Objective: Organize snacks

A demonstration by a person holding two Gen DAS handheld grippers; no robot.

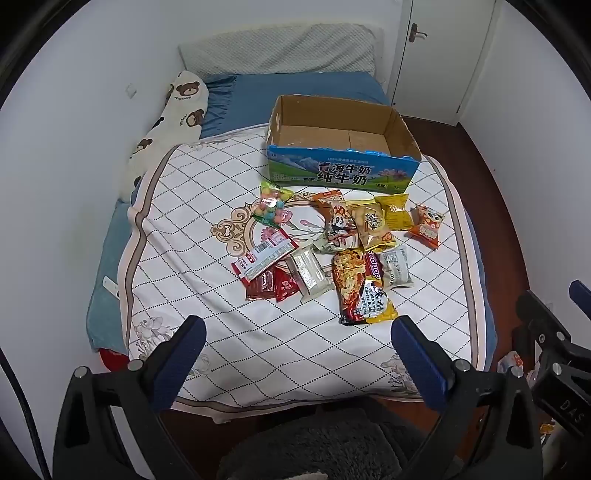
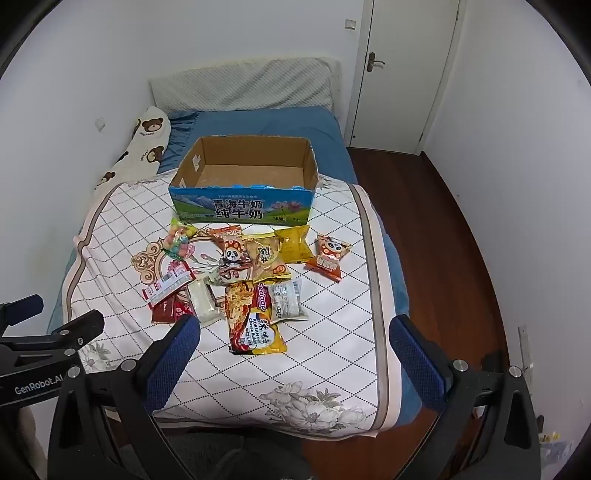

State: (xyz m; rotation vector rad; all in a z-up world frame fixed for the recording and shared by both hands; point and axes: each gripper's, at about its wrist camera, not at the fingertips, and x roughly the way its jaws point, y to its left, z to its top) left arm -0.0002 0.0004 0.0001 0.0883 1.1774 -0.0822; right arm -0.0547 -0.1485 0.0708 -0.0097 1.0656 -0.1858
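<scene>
snacks (image 1: 332, 243): loose pile of packets mid-quilt, noodle pack (image 2: 255, 317) nearest | cardboard box (image 1: 343, 147): just behind pile, looks bare inside, near corners hidden | left gripper (image 1: 299, 343): fingers spread wide, holding nothing, short of pile | right gripper (image 2: 291, 343): likewise spread, empty | quilt (image 2: 258, 373): covers bed

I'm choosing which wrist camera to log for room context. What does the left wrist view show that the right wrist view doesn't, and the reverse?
Only the left wrist view shows the red item at the bed's near left corner and the dark fuzzy rug below the bed.

Only the right wrist view shows the wide stretch of wooden floor to the right of the bed and the wall switch beside the door.

Both show the empty milk carton box, the snack packets piled in front of it, the bear-print pillow, and open blue fingers holding nothing.
</scene>
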